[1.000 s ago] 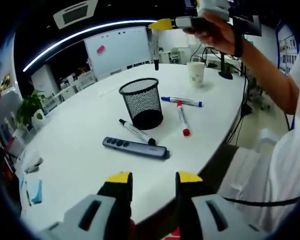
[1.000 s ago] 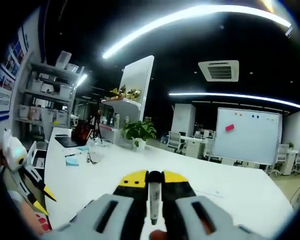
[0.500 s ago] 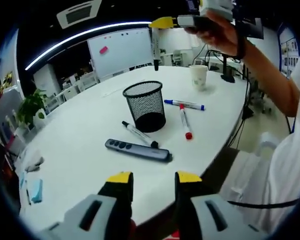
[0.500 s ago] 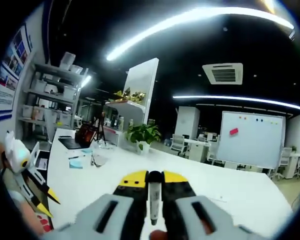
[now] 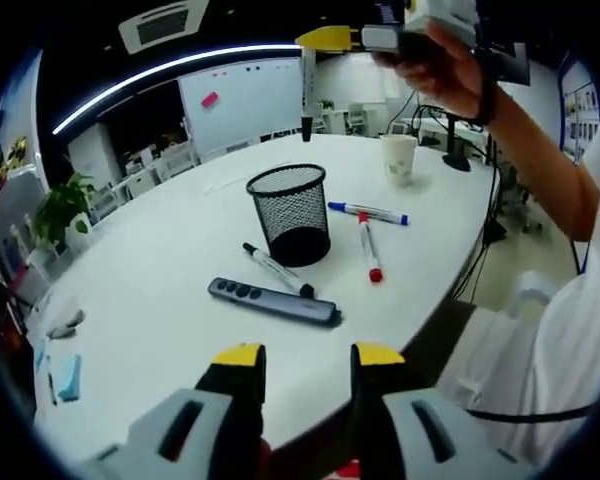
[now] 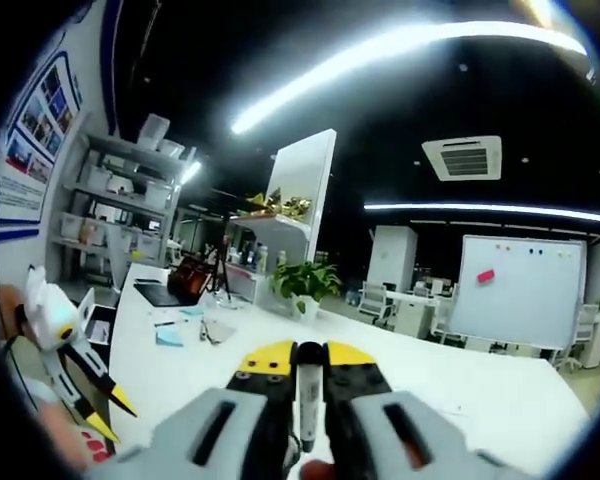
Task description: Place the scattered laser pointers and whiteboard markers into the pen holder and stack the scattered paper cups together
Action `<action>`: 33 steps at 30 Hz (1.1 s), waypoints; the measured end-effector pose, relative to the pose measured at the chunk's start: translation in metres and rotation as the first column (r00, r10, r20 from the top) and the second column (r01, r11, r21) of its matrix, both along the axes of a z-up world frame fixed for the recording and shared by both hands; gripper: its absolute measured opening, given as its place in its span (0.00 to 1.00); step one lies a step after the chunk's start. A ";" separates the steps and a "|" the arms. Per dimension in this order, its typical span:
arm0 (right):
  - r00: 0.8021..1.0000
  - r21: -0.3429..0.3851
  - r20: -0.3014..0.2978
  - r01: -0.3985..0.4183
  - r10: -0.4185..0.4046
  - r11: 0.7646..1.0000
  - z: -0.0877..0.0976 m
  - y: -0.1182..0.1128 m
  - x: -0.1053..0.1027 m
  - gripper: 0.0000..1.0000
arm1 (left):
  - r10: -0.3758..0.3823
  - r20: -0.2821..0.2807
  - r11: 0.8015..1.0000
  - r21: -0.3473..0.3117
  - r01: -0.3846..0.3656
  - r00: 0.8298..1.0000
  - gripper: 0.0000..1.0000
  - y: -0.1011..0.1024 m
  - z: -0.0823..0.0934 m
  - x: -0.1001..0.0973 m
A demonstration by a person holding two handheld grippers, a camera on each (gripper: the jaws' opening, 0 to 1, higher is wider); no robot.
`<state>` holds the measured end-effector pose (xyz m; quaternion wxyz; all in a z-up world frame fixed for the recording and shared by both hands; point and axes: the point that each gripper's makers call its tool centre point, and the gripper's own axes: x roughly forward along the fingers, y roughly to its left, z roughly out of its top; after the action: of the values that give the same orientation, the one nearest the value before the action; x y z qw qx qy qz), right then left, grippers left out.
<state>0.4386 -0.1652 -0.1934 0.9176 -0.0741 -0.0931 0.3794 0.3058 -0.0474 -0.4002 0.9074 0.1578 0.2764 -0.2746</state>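
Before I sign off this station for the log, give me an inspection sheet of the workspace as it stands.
Surface: white table, curved edge.
Job's things: mesh pen holder upright; black marker and grey laser pointer beside it; blue marker and red marker on its other side; paper cup standing farther back.
Clutter: blue notepad near the table's edge.
Grippers: right gripper shut on a held marker hanging above the holder; left gripper open, empty.
Cables: dark cables over the table's far edge.
Surroundings: whiteboard, potted plant, shelves.
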 end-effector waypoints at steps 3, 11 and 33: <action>1.000 0.012 -0.010 -0.009 0.009 1.000 0.000 0.001 -0.001 0.09 | 0.004 0.000 1.000 -0.005 -0.004 1.000 0.36 0.000 -0.001 0.000; 1.000 0.011 -0.001 -0.020 0.020 1.000 0.000 0.006 -0.005 0.09 | 0.023 0.005 0.999 -0.035 -0.023 1.000 0.37 0.000 0.002 0.001; 0.996 0.012 -0.034 -0.079 0.080 0.997 -0.012 0.022 -0.012 0.09 | 0.039 0.004 0.998 -0.051 -0.039 0.999 0.38 0.001 0.003 0.003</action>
<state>0.4266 -0.1428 -0.2050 0.9036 -0.0591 -0.0822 0.4163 0.3086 -0.0463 -0.3976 0.9171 0.1297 0.2699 -0.2632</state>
